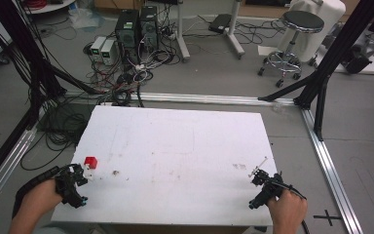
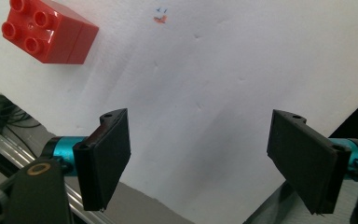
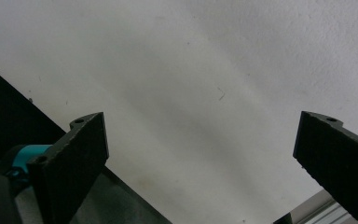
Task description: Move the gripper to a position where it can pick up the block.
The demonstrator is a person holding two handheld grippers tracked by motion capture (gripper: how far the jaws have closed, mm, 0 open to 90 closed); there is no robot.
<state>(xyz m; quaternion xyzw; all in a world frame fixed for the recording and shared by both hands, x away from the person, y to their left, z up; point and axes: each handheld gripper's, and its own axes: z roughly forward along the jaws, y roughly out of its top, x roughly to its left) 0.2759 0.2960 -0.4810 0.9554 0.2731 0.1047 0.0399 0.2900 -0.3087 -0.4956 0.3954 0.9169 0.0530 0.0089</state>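
Note:
A red studded brick (image 1: 90,162) sits on the white table (image 1: 175,146) near its left edge. In the left gripper view the red brick (image 2: 46,30) lies at the upper left, beyond and left of the jaws. My left gripper (image 1: 80,175) hovers just short of the brick, open, with nothing between its fingers (image 2: 105,154). At the table's front right corner my right gripper (image 1: 260,178) is open too, over bare tabletop. Its fingers (image 3: 74,154) stand wide apart in the right gripper view.
A small dark smudge (image 1: 115,172) marks the table right of the brick. Beyond the table lie tangled cables (image 1: 121,73), computer towers (image 1: 136,27) and a stool (image 1: 294,36). Black frame posts (image 1: 331,58) and floor rails (image 1: 328,161) flank the table.

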